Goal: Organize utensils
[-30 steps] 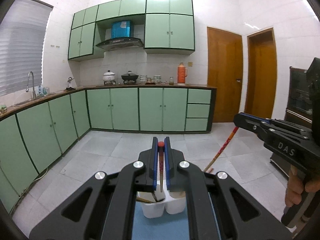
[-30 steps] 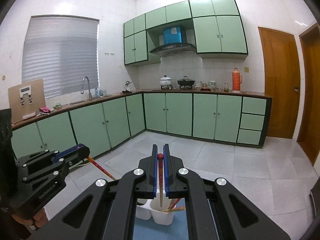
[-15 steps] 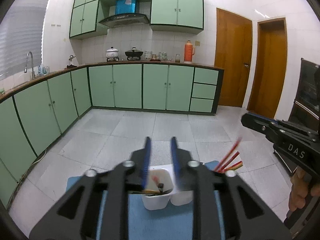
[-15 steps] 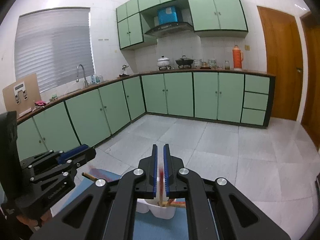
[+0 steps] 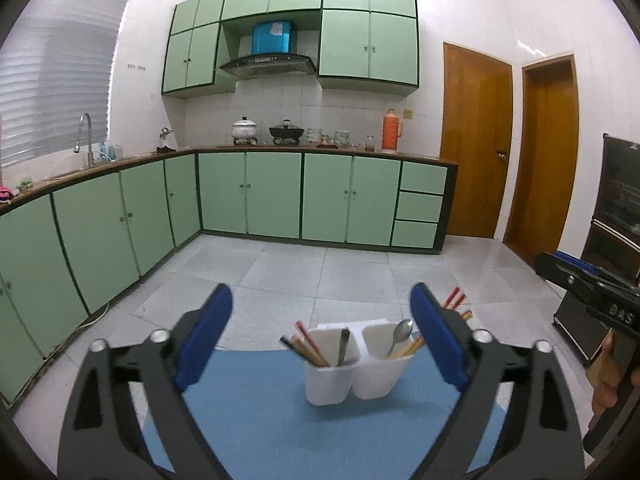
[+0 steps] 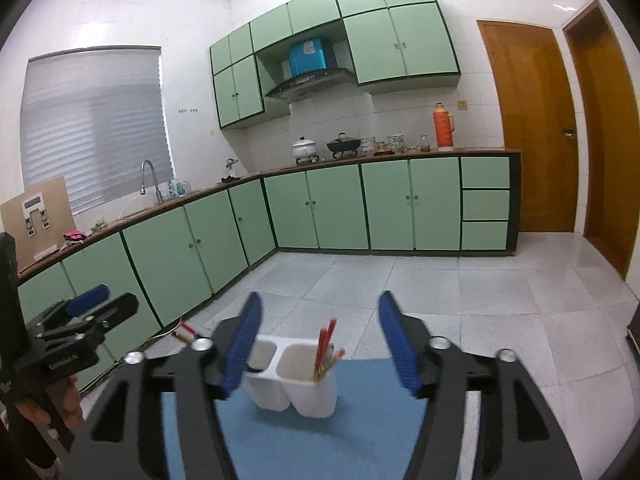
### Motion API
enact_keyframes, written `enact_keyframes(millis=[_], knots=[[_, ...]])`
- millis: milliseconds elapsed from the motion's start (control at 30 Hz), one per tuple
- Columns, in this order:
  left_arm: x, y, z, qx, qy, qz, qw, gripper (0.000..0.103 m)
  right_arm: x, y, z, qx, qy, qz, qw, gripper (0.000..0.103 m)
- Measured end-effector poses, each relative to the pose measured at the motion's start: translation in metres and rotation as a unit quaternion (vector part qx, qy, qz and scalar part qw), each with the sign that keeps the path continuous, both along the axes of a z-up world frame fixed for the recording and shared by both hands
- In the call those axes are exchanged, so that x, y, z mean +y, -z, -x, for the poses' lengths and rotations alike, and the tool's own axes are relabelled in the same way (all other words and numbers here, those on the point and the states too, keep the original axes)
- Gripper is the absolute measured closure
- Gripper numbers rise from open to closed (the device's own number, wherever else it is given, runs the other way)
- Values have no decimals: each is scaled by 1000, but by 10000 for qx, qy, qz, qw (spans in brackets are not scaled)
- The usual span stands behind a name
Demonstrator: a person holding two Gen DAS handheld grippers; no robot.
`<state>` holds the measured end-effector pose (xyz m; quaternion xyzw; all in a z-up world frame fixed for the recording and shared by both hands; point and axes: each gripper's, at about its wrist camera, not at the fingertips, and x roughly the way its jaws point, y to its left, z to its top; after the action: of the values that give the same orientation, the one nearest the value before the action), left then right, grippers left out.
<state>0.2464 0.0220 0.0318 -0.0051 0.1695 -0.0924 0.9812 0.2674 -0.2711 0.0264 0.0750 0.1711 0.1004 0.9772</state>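
Two grippers stand with fingers wide apart and nothing between them — left gripper point(image 5: 320, 340) and right gripper point(image 6: 320, 340). Low in the middle of both views sits the white holder point(image 5: 354, 376) on a blue mat point(image 5: 260, 432), chopsticks point(image 5: 306, 346) and two spoons point(image 5: 400, 334) already in its cups. Risk from here, I judge: a finger withdrawing could brush the leaning chopsticks or tip the light holder.

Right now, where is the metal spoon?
In the left wrist view, the metal spoon stands in the right compartment of the white holder on the blue mat, bowl upward, just inside the left gripper's right finger.
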Motion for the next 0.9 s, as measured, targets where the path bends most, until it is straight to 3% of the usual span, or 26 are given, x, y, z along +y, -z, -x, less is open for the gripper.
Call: enact_keyframes(millis=[333, 633, 900], knots=[[2, 17, 66, 190, 90, -126, 9997, 7, 5, 18, 66, 124, 19, 85, 9999, 9], [-3, 21, 114, 134, 57, -355, 9993, 6, 21, 17, 110, 112, -194, 262, 9994, 6], [-1, 9, 139, 17, 109, -175, 9998, 6, 27, 7, 131, -16, -240, 264, 9994, 6]])
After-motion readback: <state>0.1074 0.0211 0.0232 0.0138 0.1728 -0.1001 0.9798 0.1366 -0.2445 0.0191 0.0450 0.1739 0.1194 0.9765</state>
